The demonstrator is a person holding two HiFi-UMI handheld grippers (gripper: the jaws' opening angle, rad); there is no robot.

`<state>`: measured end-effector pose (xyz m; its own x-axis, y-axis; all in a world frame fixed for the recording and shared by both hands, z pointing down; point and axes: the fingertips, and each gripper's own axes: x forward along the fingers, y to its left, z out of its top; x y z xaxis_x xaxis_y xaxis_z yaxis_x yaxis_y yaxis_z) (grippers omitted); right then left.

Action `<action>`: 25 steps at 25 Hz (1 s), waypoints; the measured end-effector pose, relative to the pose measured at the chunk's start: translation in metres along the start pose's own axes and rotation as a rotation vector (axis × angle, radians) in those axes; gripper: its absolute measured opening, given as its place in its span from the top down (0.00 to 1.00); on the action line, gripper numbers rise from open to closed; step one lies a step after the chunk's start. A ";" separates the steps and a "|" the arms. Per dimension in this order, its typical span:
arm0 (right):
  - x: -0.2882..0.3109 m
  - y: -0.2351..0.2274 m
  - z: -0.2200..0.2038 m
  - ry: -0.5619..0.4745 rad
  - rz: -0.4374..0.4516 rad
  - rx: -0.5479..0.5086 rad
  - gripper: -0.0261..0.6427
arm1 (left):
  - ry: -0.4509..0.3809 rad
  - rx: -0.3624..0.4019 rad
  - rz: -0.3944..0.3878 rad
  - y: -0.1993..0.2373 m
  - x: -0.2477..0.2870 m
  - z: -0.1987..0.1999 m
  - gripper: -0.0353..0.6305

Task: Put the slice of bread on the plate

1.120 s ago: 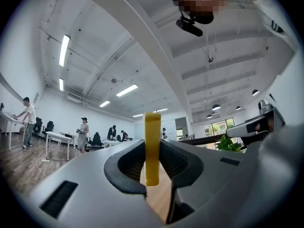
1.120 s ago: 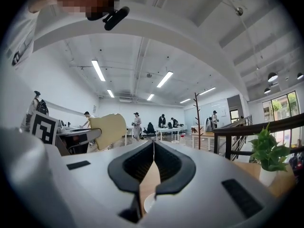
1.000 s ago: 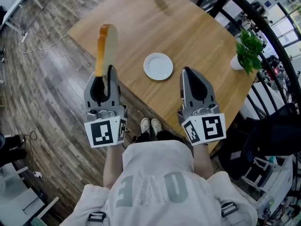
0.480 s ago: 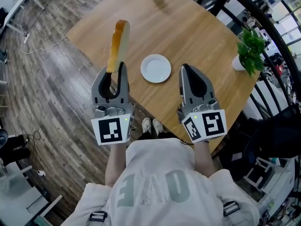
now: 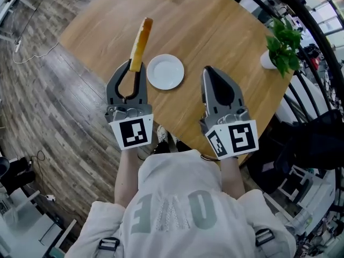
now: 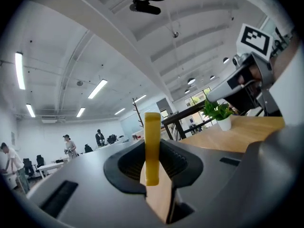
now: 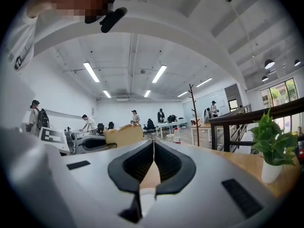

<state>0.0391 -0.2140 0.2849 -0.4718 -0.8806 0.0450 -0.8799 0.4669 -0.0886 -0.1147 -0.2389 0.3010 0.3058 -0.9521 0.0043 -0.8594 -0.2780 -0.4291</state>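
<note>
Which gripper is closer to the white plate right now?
Left. The left gripper, shut on the bread slice, sits just left of the white plate; the right gripper, shut and empty, is farther off to its right.

Gripped bread slice (image 5: 141, 39) beside white plate (image 5: 165, 71)

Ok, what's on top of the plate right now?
Nothing: the plate is bare white all over. The slice of bread stands edge-up in the left tool, beside the plate, not over it. Only the table beneath it is covered.
</note>
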 end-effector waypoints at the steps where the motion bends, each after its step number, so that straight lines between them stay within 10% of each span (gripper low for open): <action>1: 0.000 -0.003 -0.002 0.004 -0.005 0.000 0.93 | 0.011 0.016 -0.010 -0.006 0.004 -0.006 0.81; 11: -0.005 -0.033 -0.022 0.050 -0.039 0.020 0.93 | 0.132 0.386 -0.153 -0.074 0.031 -0.057 0.81; 25: -0.010 -0.050 -0.042 0.105 -0.068 0.072 0.93 | 0.283 0.624 -0.268 -0.110 0.044 -0.126 0.81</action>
<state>0.0858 -0.2253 0.3306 -0.4178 -0.8950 0.1565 -0.9054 0.3960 -0.1529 -0.0587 -0.2659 0.4618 0.2824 -0.8816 0.3783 -0.3509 -0.4620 -0.8145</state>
